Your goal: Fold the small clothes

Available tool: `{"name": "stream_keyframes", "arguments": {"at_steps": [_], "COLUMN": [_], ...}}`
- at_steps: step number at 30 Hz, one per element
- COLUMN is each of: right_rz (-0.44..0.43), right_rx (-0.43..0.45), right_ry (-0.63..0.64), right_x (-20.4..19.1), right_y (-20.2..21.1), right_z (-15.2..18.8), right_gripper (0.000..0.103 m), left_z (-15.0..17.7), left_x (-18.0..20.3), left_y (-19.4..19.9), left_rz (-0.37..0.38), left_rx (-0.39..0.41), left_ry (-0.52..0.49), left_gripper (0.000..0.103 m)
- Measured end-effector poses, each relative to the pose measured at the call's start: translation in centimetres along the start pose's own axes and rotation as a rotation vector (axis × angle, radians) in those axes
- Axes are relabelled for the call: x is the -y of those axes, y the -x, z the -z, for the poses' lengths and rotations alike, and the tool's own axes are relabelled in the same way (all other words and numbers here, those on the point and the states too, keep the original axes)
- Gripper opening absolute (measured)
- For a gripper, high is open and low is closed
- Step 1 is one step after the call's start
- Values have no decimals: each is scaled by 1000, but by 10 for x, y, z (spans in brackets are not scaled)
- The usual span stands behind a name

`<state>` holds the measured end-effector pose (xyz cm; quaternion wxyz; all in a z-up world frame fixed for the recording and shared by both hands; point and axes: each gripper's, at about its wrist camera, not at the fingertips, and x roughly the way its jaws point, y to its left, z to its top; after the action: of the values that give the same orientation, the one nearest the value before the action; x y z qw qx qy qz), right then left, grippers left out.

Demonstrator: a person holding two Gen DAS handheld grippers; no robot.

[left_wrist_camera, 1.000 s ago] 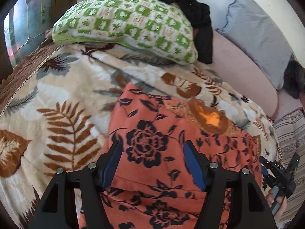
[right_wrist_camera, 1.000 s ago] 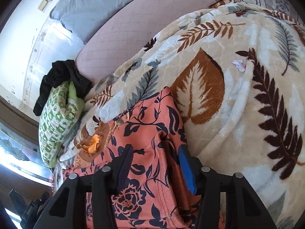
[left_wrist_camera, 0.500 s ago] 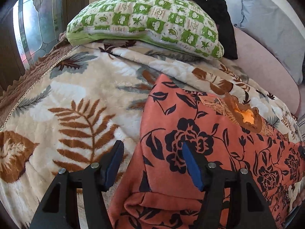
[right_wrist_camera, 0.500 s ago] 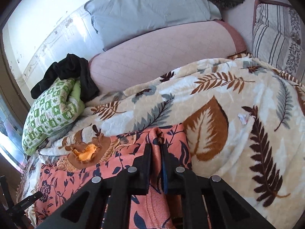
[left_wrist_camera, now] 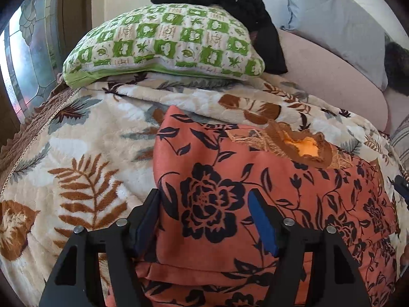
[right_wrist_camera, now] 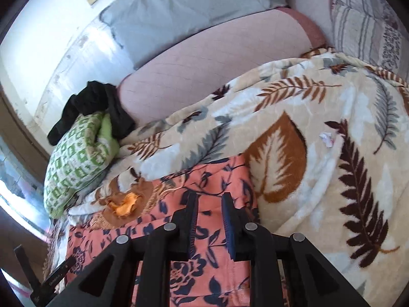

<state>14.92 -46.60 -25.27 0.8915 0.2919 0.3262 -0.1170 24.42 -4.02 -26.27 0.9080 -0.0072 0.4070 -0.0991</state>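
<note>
An orange-pink garment printed with dark navy flowers (left_wrist_camera: 255, 184) lies spread on the bed, over a cream fleece blanket patterned with brown and grey leaves (left_wrist_camera: 84, 158). Its near edge is doubled over into a thick fold. An embroidered brown neckline with a bright orange lining (left_wrist_camera: 304, 145) shows near the garment's far edge.

The left gripper (left_wrist_camera: 204, 220) hangs over the garment's left part; its jaws stand wide and are opening, straddling a big printed flower, with no cloth pinched between them. The right gripper (right_wrist_camera: 208, 227) is over the garment's other end, near its right edge. Its jaws are only narrowly apart and opening, and nothing is caught between them.

Farther back lie a green-and-white checked pillow (left_wrist_camera: 163, 48) with a crumpled black cloth (left_wrist_camera: 237, 7) draped on it, and a pale grey-blue pillow (right_wrist_camera: 179, 12) against the white wall.
</note>
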Motion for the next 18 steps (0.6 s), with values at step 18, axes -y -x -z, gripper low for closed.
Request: {"name": "stream_keyframes", "arguments": {"at_steps": [18], "right_rz": [-69], "right_rx": [-213], "right_ry": [240], "right_x": [-52], "right_y": [-37], "right_z": [41], "right_gripper": [22], "left_z": [3], "left_x": [5], "left_y": [-2], "left_rz": [-108], "left_rx": [18], "left_ry": [-29], "left_gripper": [78]}}
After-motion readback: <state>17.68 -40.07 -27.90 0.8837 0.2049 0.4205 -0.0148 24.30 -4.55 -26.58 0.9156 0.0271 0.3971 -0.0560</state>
